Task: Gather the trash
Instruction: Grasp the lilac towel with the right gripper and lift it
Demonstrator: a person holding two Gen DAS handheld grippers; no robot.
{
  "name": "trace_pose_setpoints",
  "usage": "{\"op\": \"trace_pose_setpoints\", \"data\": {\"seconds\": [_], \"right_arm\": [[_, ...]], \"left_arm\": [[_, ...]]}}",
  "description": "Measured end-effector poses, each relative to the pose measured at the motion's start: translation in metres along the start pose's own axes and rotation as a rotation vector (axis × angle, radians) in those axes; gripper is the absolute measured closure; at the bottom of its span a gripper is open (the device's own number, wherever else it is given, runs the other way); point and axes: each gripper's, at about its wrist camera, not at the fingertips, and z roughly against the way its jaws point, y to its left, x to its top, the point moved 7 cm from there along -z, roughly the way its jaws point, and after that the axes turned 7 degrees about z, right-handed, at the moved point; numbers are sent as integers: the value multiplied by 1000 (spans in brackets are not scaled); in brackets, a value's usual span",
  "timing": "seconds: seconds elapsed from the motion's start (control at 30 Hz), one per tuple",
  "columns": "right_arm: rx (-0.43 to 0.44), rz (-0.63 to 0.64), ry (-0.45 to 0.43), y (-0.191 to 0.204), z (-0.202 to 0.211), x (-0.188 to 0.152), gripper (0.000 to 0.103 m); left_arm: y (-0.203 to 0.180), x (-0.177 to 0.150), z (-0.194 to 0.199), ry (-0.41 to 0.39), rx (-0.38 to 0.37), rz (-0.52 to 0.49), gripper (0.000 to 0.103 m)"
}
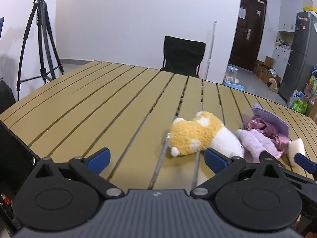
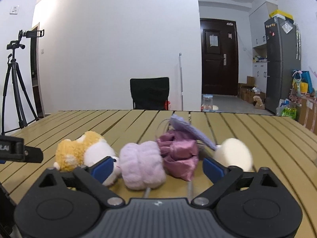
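On the slatted yellow table (image 1: 79, 109) a row of soft things lies close together. From left to right they are a yellow-and-white plush toy (image 1: 198, 134) (image 2: 79, 150), a lilac plush (image 1: 255, 142) (image 2: 142, 166), a crumpled pink satin cloth (image 1: 263, 129) (image 2: 178, 156) under a purple flap (image 2: 190, 130), and a cream round piece (image 2: 233, 154). My right gripper (image 2: 158, 167) is open, with the lilac plush and pink cloth between its fingers. My left gripper (image 1: 157, 159) is open over bare slats, just left of the yellow toy.
A black chair (image 1: 182, 55) stands behind the table's far edge and a tripod (image 1: 39, 39) at the far left. A dark box-like edge (image 1: 11, 148) sits at the table's left side. A door, a fridge (image 2: 281, 63) and floor clutter are at the right.
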Motion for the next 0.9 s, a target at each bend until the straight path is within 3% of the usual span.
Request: {"op": "trace_pose_setpoints", "data": {"seconds": [0.1, 0.17, 0.27, 0.37, 0.9], "right_arm": [[8, 7, 15, 10, -16, 3, 12], [6, 14, 27, 16, -23, 4, 20], [0, 2, 56, 19, -33, 1, 32], [-8, -7, 81, 20, -39, -1, 52], [-3, -83, 11, 3, -10, 0, 74]], "left_arm": [[5, 1, -4, 13, 6, 15, 0], [8, 0, -6, 19, 6, 14, 0], [10, -2, -7, 25, 8, 12, 0], [12, -2, -9, 29, 11, 14, 0], [15, 0, -3, 13, 14, 21, 0]]}}
